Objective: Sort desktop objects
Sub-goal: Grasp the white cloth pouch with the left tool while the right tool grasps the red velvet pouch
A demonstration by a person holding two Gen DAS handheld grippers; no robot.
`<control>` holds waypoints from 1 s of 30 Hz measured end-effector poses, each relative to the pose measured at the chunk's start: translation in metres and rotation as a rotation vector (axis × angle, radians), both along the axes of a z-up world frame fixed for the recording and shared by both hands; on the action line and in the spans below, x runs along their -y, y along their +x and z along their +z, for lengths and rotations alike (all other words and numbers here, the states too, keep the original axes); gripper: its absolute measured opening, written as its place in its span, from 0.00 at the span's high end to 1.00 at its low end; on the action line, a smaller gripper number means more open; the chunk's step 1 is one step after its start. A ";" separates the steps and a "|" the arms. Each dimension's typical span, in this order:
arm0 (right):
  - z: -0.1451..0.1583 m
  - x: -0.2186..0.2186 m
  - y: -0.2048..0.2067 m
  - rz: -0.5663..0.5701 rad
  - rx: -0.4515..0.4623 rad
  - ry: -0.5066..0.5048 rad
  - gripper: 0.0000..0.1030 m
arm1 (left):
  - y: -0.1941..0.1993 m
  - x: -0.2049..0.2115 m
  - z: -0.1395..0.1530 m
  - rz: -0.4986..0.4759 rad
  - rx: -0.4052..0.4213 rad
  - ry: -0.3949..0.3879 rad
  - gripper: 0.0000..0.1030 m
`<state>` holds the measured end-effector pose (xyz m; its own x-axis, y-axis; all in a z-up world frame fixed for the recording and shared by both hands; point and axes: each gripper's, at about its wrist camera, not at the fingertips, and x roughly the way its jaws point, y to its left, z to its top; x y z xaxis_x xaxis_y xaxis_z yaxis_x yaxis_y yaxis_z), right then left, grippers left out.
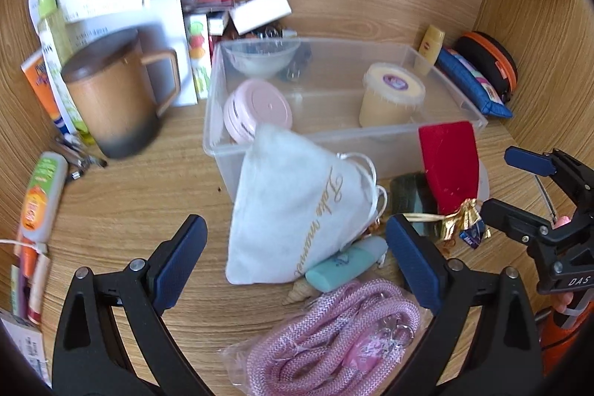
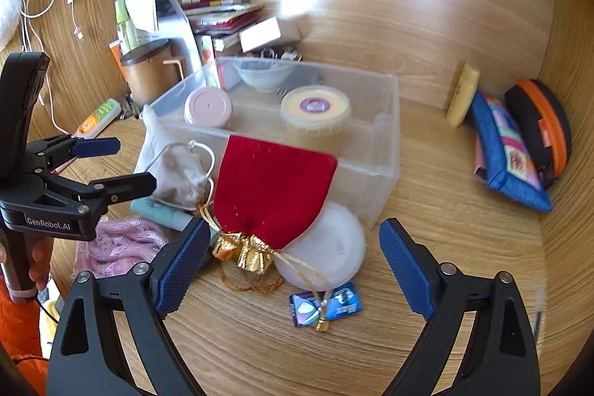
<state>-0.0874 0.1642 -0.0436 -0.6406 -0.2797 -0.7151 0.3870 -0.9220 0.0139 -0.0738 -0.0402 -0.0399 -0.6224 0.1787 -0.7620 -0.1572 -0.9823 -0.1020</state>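
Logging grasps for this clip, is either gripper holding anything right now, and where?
Nothing held: left gripper and right gripper are both open.

Both fisheye views are brightly lit by soft daylight. In the right wrist view a pale glare washes the wooden back wall (image 2: pixel 334 10) toward twelve o'clock, fading the notes there. In the left wrist view the brown mug (image 1: pixel 115 95) at nine o'clock and the papers above it are smeared by motion blur; the centre is sharper. Shadows are soft and short. Straight lines bow strongly toward the rims, and the corners are black.
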 end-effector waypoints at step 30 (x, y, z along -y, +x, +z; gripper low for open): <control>-0.019 0.021 -0.010 0.032 -0.056 0.060 0.46 | -0.033 0.003 -0.032 -0.020 0.092 0.063 0.09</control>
